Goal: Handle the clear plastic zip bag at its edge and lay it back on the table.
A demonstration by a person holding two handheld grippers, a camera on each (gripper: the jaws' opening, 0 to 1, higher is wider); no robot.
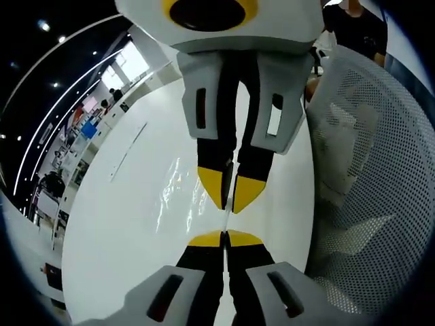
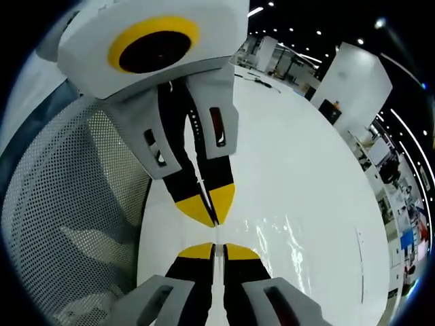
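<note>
Two claws, left (image 1: 224, 233) and right (image 2: 215, 246), pinched shut on one edge of the limp, slippery, featherlight bag (image 1: 178, 193) above the surface (image 1: 122, 224).

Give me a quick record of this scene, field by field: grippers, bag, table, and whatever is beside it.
left gripper: fingers closed together, tips facing the right gripper, pinching the bag's edge
right gripper: fingers closed, tip to tip with the left gripper, on the same edge
clear plastic zip bag: transparent, glossy, wrinkled, spread over the table, edge held between both grippers
table: white, smooth
mesh chair: white, perforated back, beside the table
background: open office with ceiling lights
</note>
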